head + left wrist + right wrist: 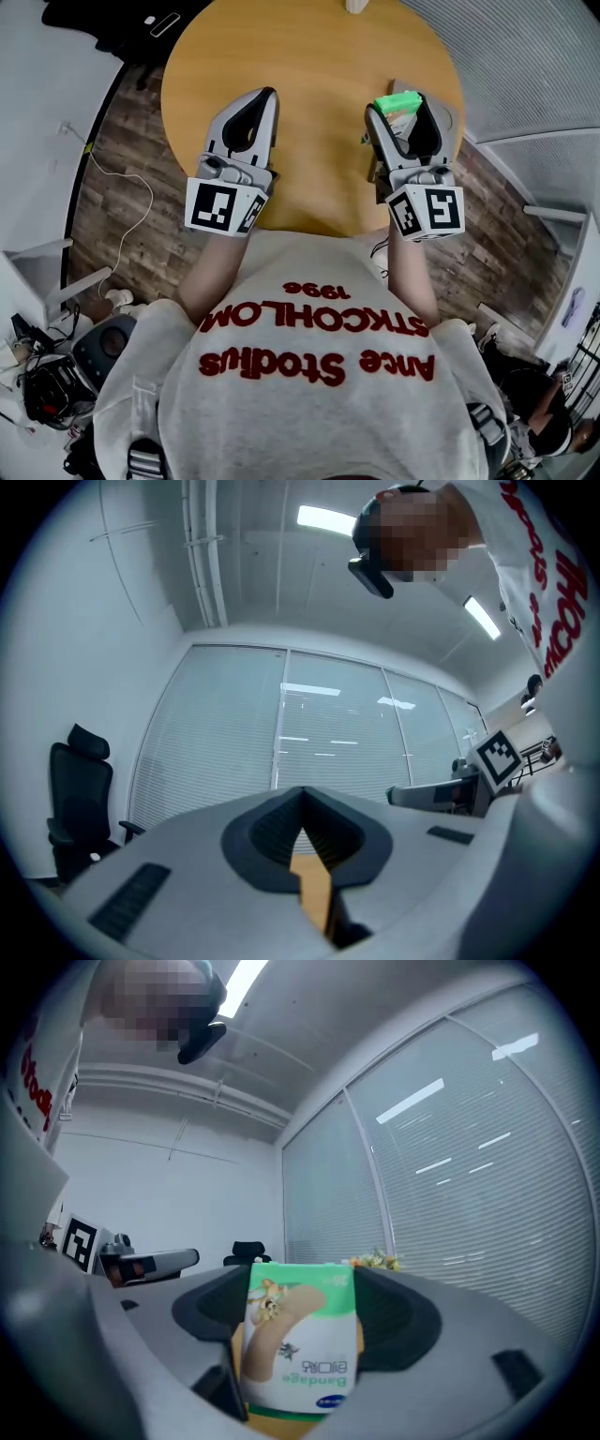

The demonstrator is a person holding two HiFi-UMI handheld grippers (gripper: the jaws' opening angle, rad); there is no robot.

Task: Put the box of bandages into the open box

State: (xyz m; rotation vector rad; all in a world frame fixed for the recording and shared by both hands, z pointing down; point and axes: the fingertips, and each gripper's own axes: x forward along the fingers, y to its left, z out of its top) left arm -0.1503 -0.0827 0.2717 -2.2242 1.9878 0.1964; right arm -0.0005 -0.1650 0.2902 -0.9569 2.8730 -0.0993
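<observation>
The bandage box [397, 101] is green and white with a plaster pictured on its face [300, 1340]. My right gripper [400, 108] is shut on it and holds it upright above the right side of the round wooden table [309, 56]. In the right gripper view the box fills the gap between the jaws of the right gripper [302, 1288]. My left gripper [267, 98] hovers over the table's near left part, shut and with nothing in it. Its jaws meet at the tip of the left gripper [302, 799]. I cannot make out an open box for certain.
A grey object [450, 111] lies on the table just behind the right gripper. Something white [356, 5] stands at the table's far edge. A white cable [127, 192] runs over the wooden floor on the left. A black office chair [80, 803] stands by the blinds.
</observation>
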